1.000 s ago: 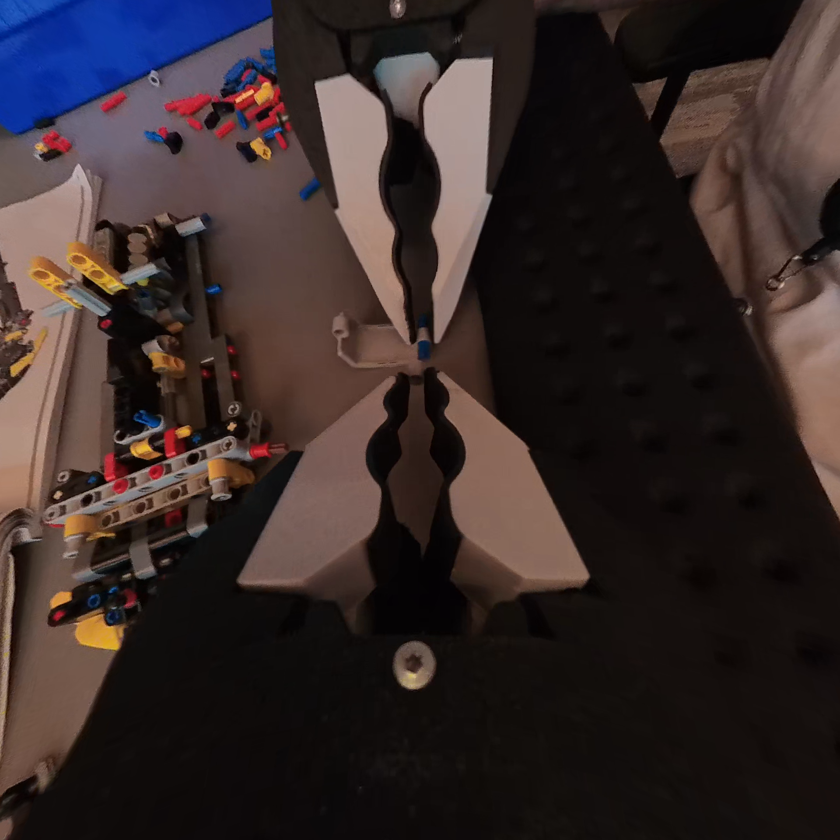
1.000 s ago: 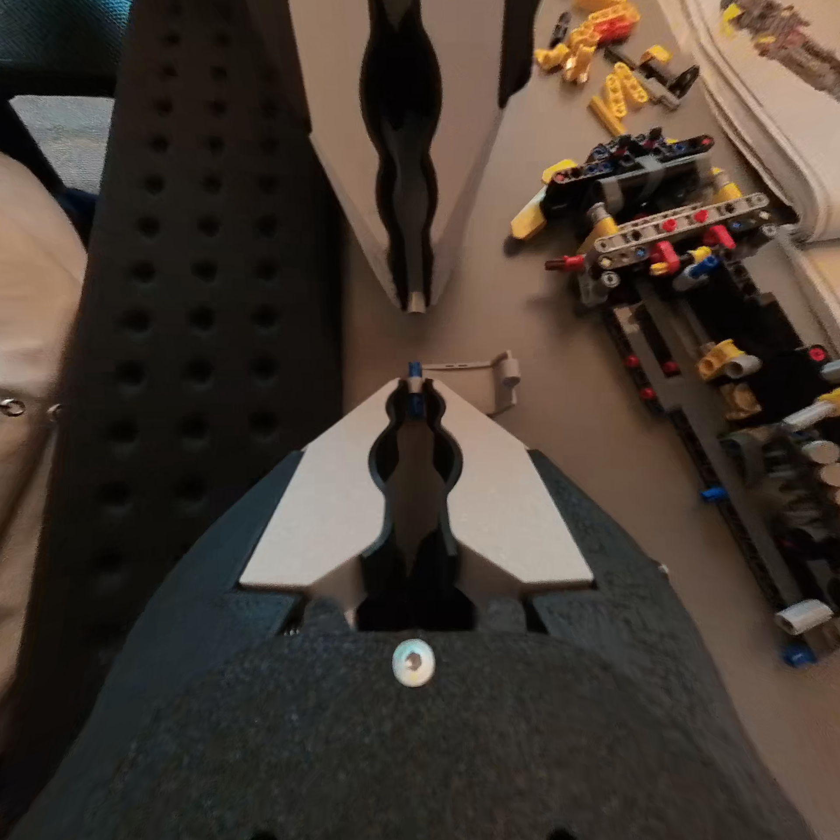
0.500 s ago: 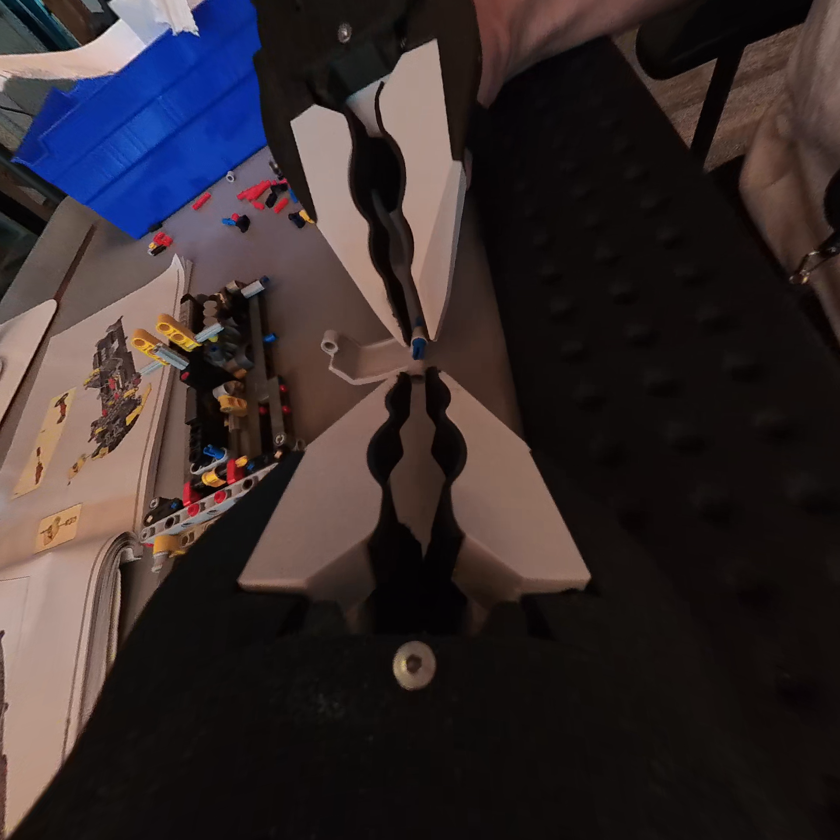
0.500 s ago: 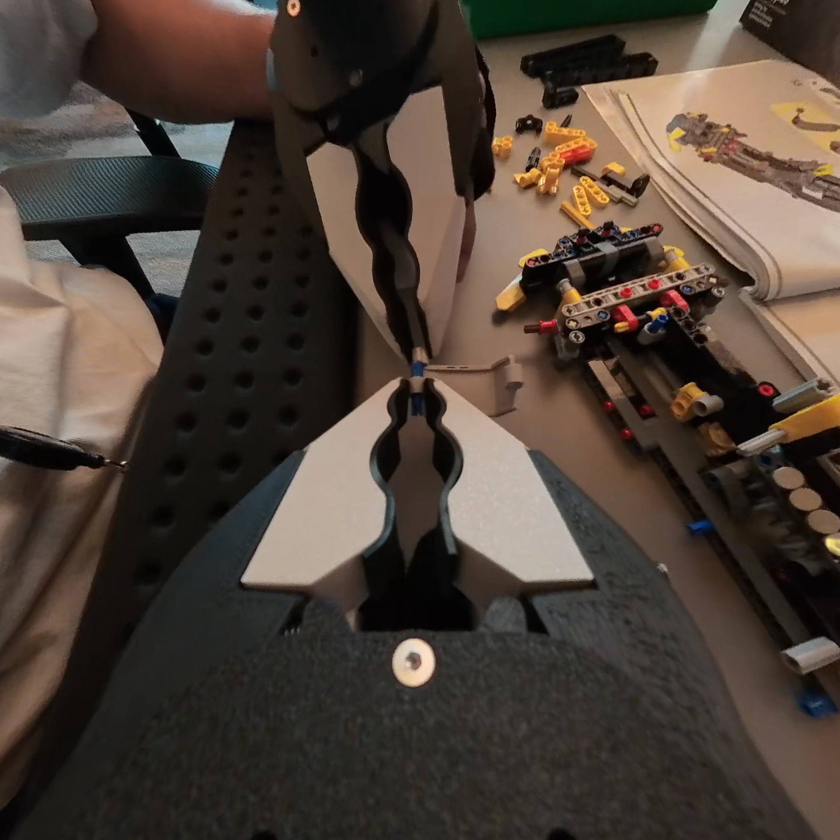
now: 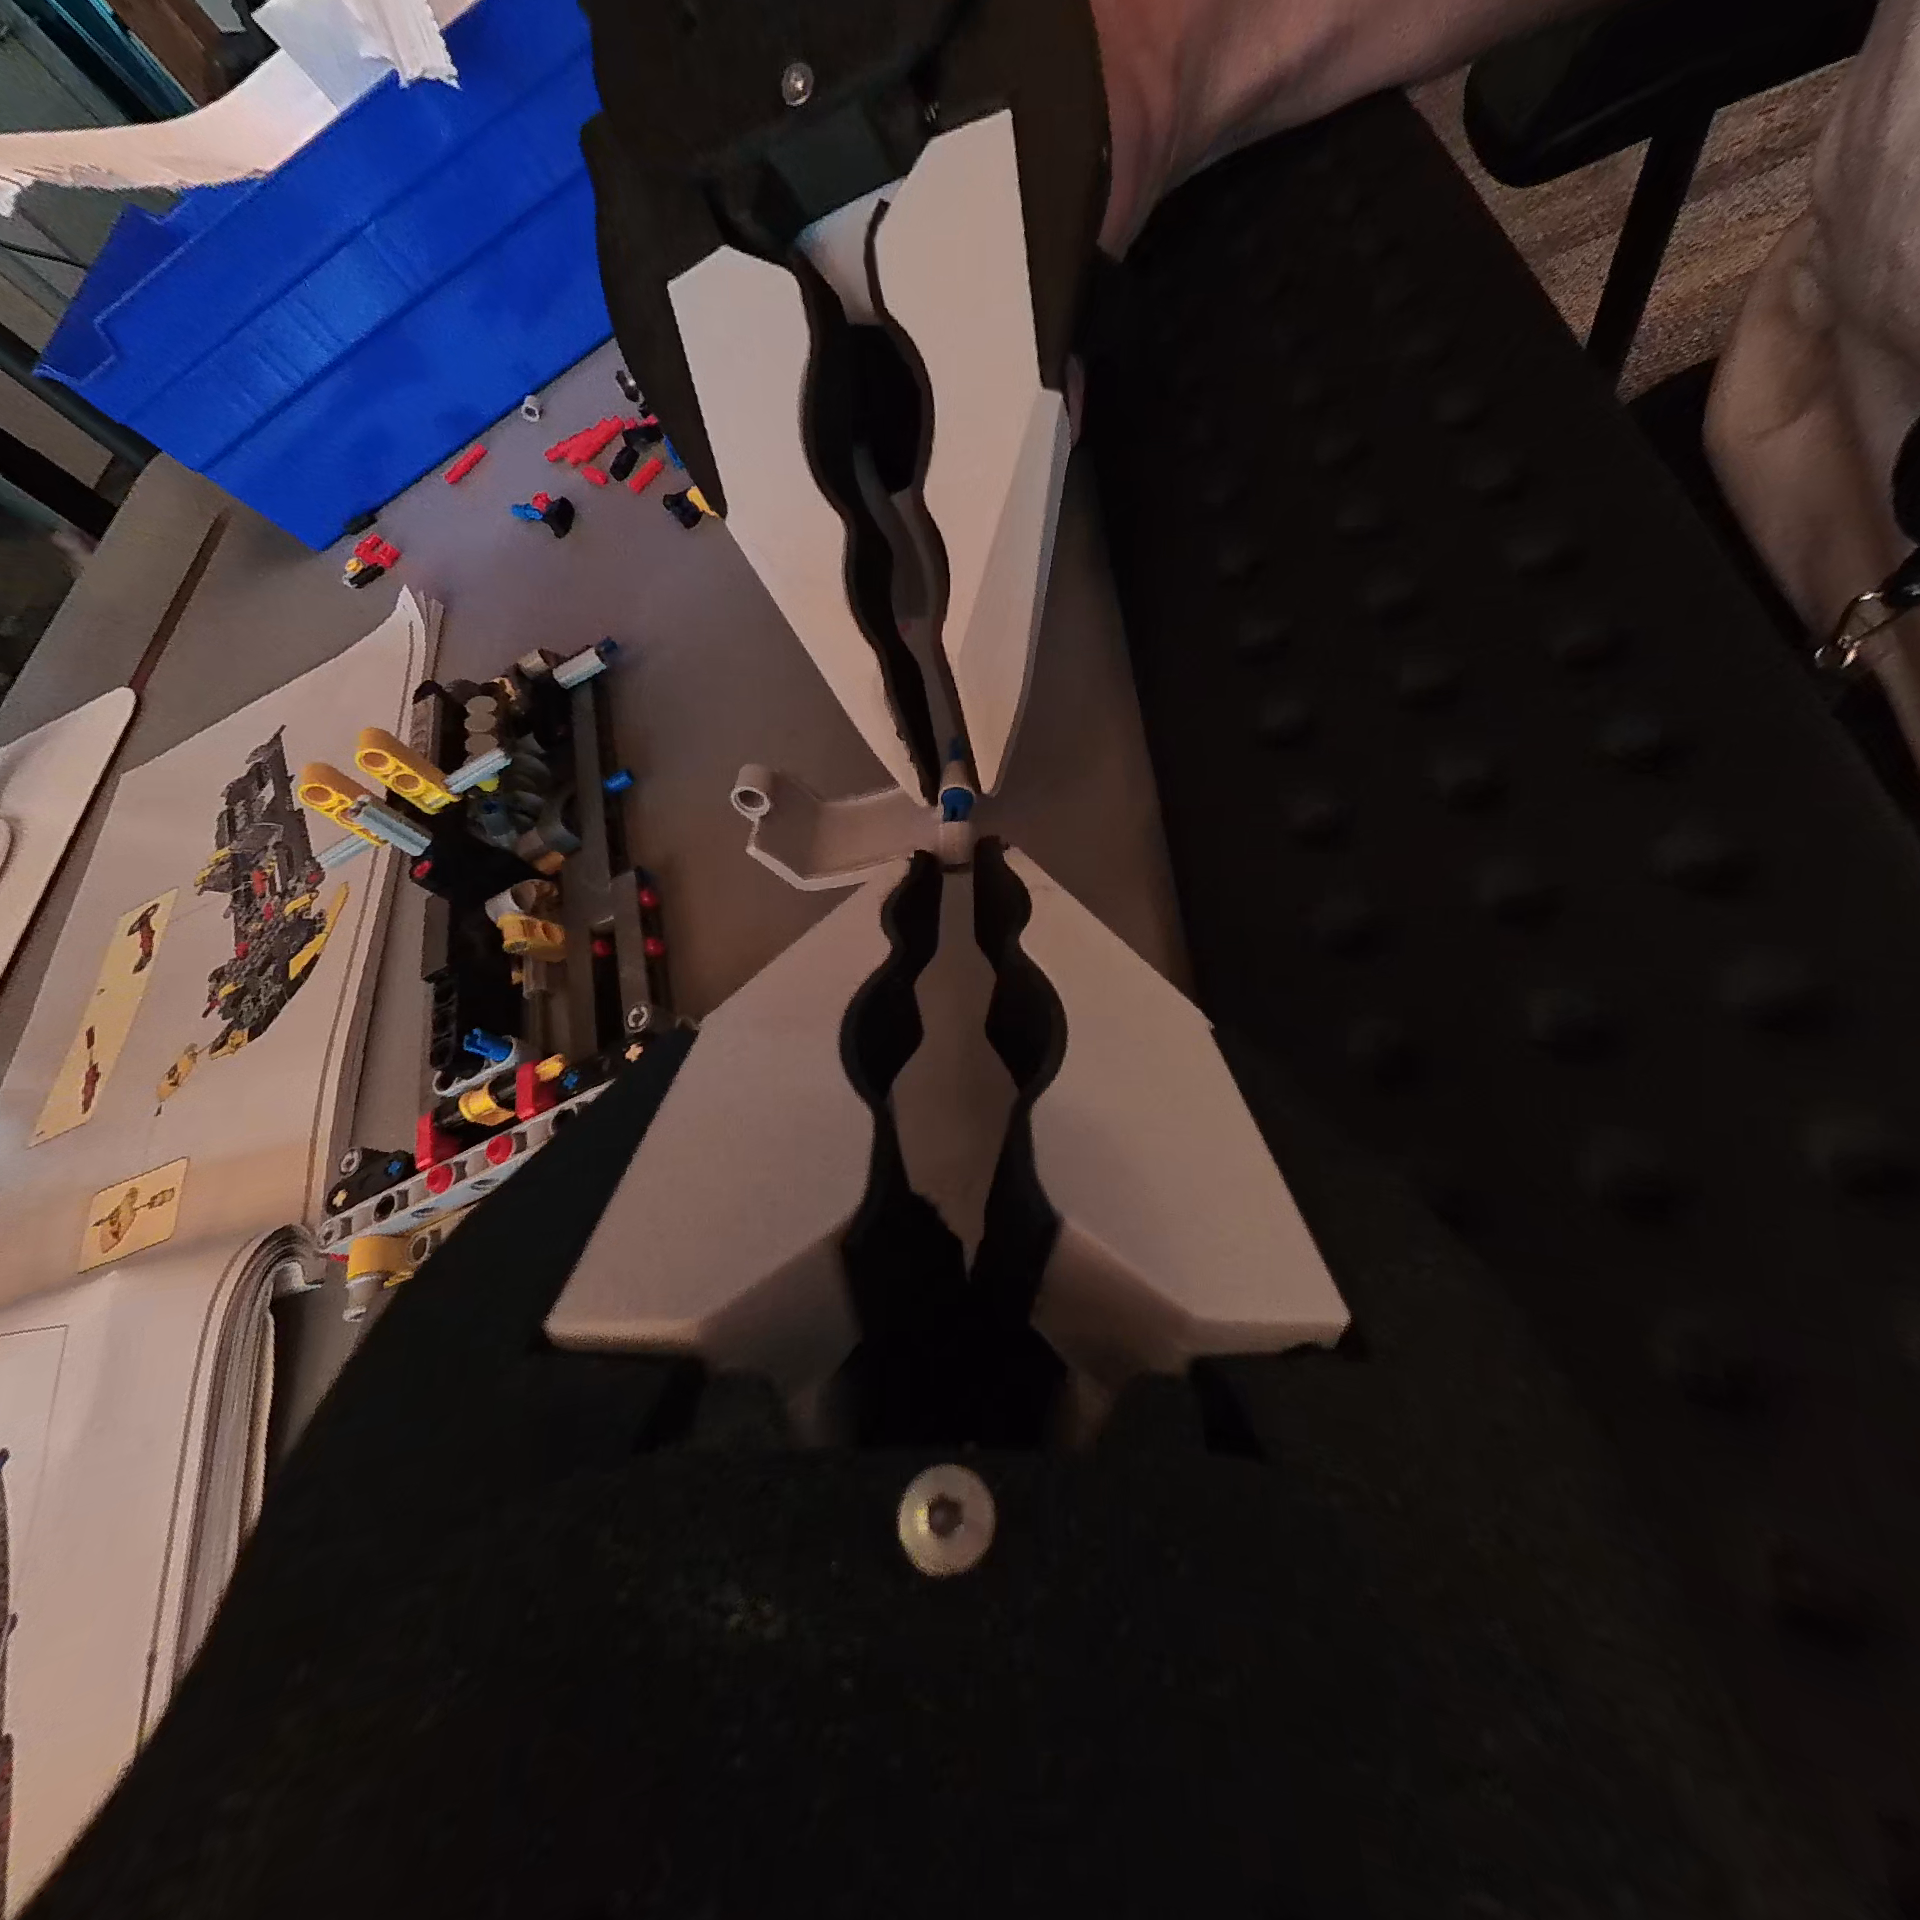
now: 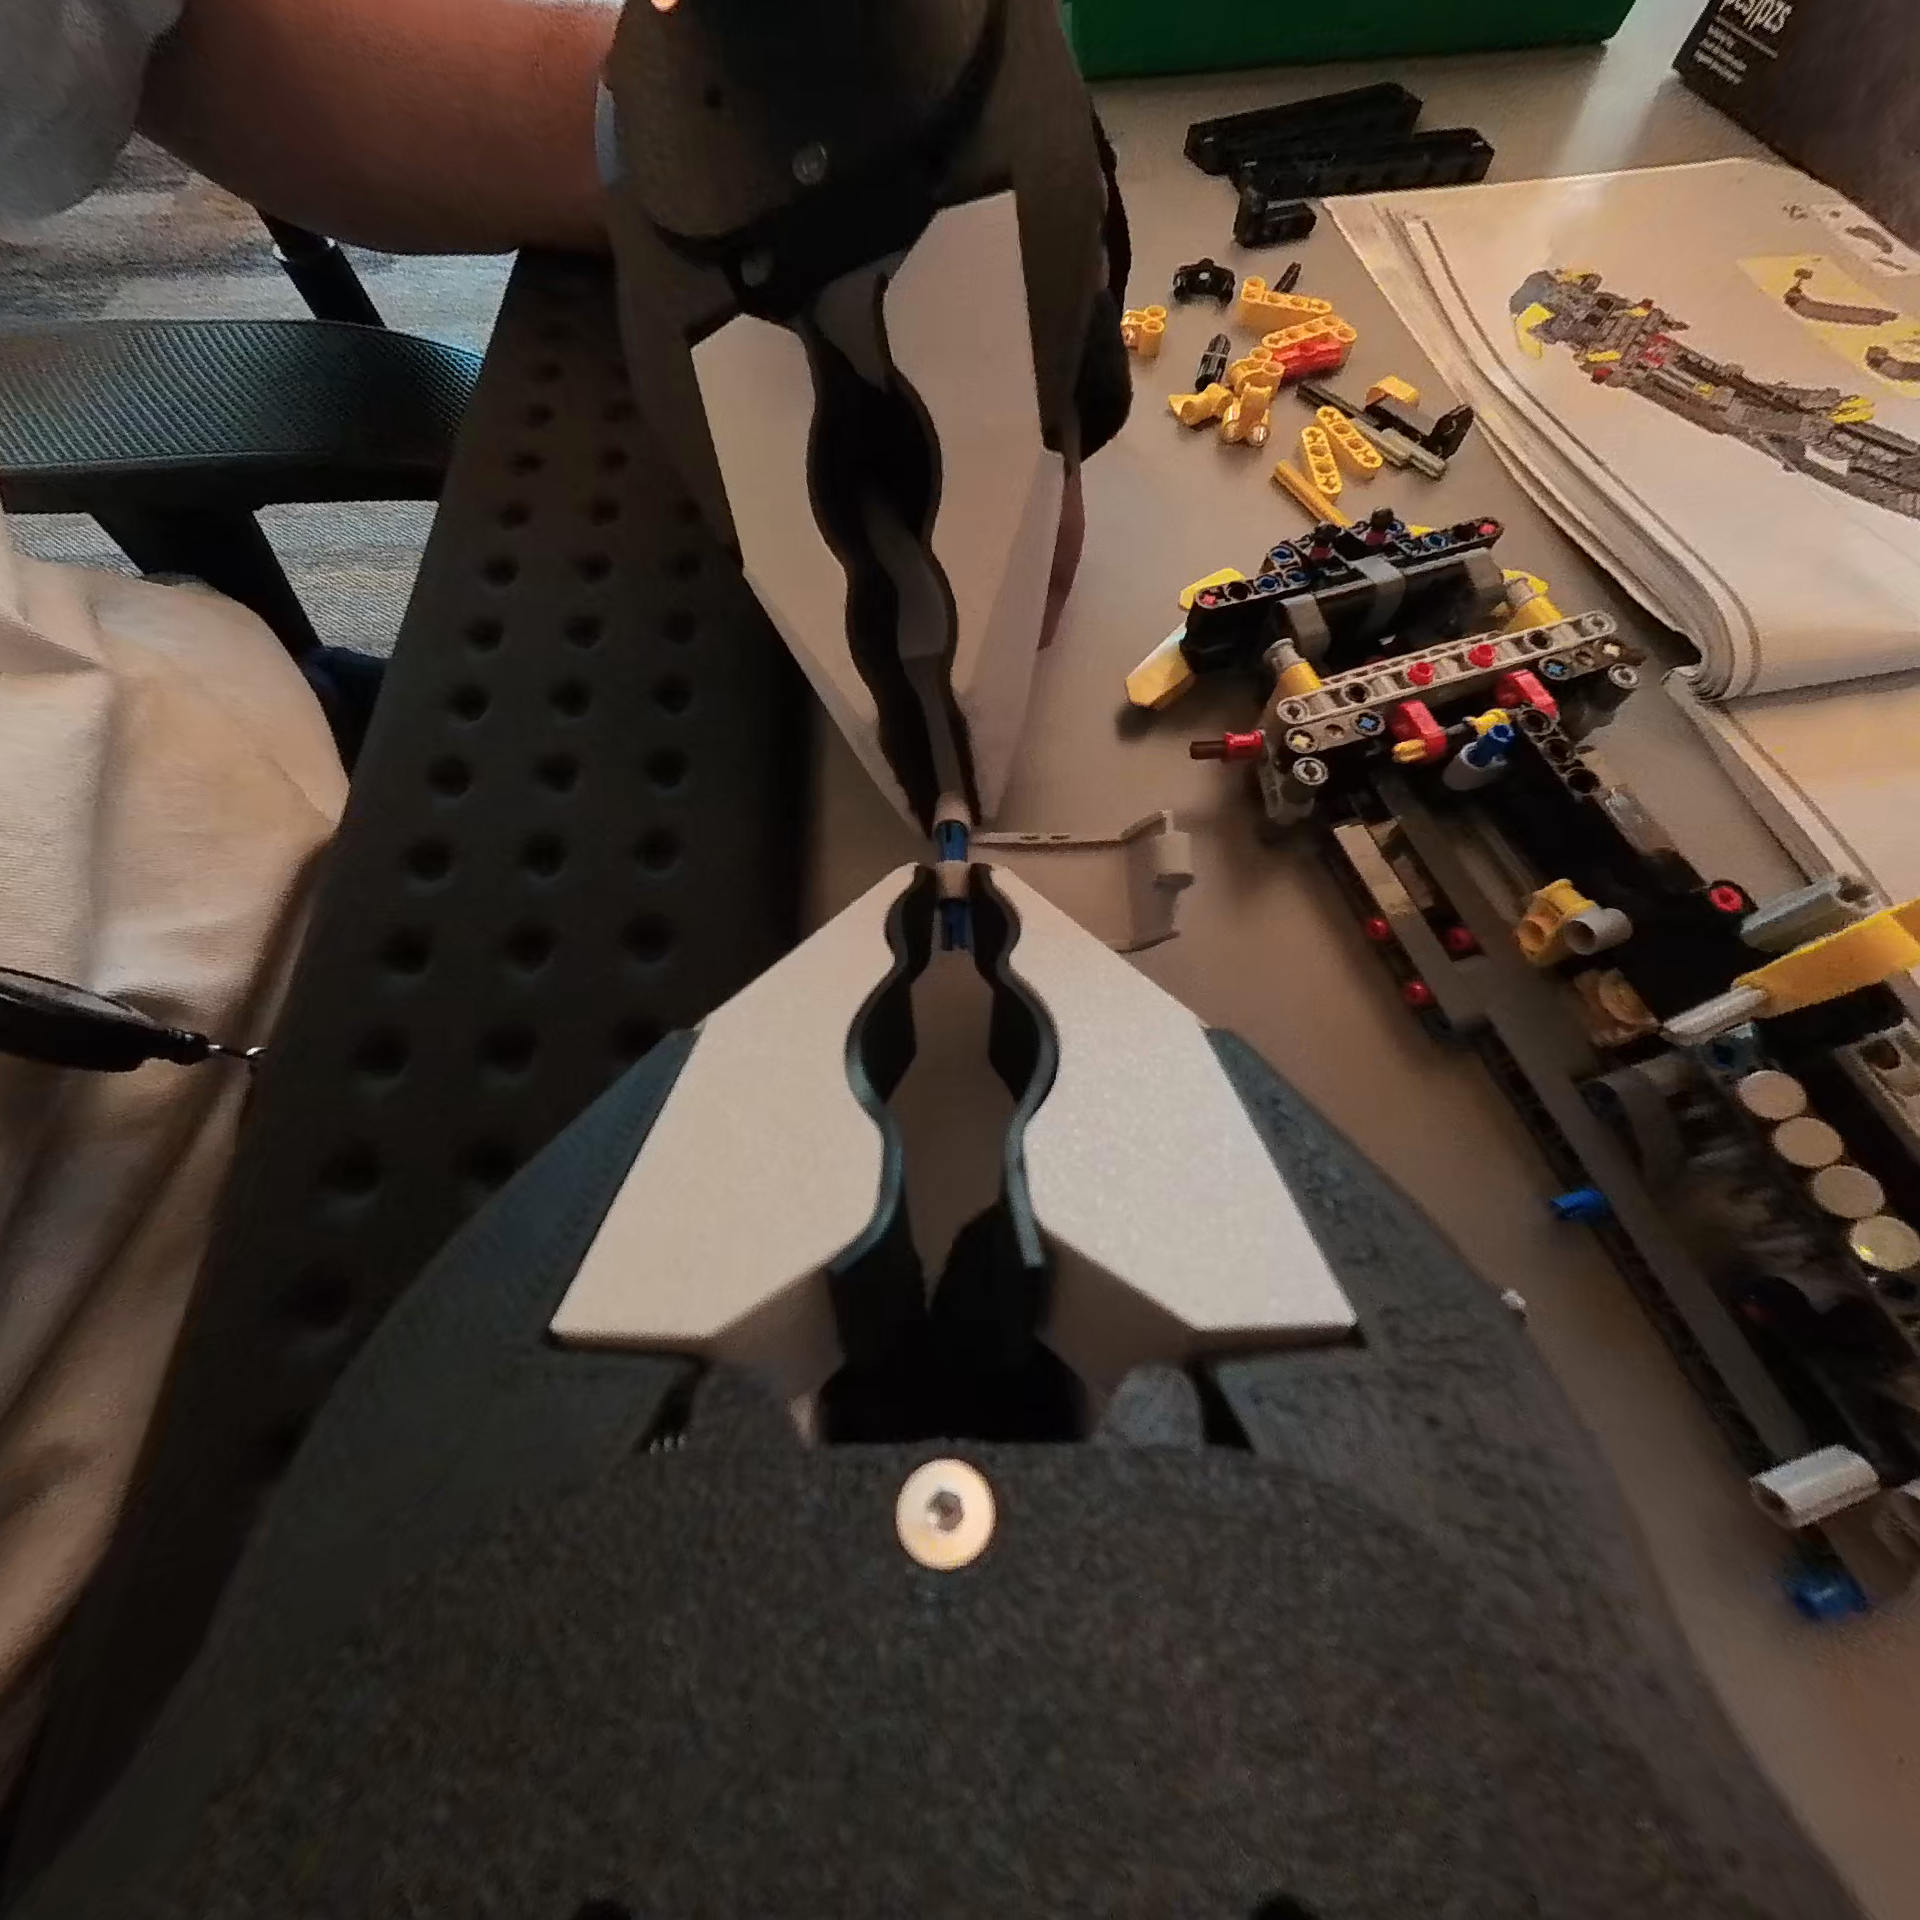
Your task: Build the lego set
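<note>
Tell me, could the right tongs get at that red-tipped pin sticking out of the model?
Probably not yet: the right tongs are shut on a blue pin. The path to the red-tipped pin over the table looks free.

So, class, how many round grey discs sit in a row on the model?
4 discs, in one slanting row on the model near the right edge; more may be hidden.

Blue pin [image 6: 951,840] showing against a light grey curved piece [image 5: 831,842]. Grey-white fingers [image 6: 769,1174] on a speckled black body. Model [image 6: 1475,727] mixing black, grey, yellow, red; at its 12 o'clock, yellow loose parts [image 6: 1278,364]. Blue bin [image 5: 343,301]. Black mat [image 6: 540,727] dotted with holes. White booklet [image 6: 1683,416] carrying yellow-black art.
</note>
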### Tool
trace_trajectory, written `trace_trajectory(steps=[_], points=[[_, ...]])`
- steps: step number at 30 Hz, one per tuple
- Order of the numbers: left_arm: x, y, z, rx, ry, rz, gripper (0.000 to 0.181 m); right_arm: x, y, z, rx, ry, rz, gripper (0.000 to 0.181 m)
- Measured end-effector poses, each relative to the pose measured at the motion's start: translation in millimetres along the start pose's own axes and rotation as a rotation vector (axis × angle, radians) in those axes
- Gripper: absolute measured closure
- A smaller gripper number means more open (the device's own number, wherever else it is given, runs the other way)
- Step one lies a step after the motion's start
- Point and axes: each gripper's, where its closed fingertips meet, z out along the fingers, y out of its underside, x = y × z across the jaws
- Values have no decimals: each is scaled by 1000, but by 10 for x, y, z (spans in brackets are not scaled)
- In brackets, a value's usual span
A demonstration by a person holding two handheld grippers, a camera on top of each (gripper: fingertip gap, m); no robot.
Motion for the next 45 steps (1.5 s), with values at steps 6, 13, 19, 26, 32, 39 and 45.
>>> trace_trajectory(steps=[6, 13, 19, 26, 32, 39, 45], points=[[46, 185, 104, -131, -11, 72, 176, 36, 187, 109, -138, 77, -77, 174], [-85, 286, 136, -274, -174, 253, 176, 194, 256, 157, -259, 262, -138, 173], [-64, 268, 129, -267, -181, 358, 176, 157, 252, 158, -258, 246, -203, 174], [2, 250, 122, -231, -88, 299, 176, 113, 237, 165, -271, 262, -332, 174], [26, 253, 114, -255, -29, 254, 175, 115, 224, 177, -311, 331, -492, 175], [47, 266, 93, -235, 32, 216, 175, 101, 207, 202, -291, 301, -547, 174], [104, 271, 72, -174, 142, 54, 175, 53, 192, 230, -248, 251, -548, 175]])
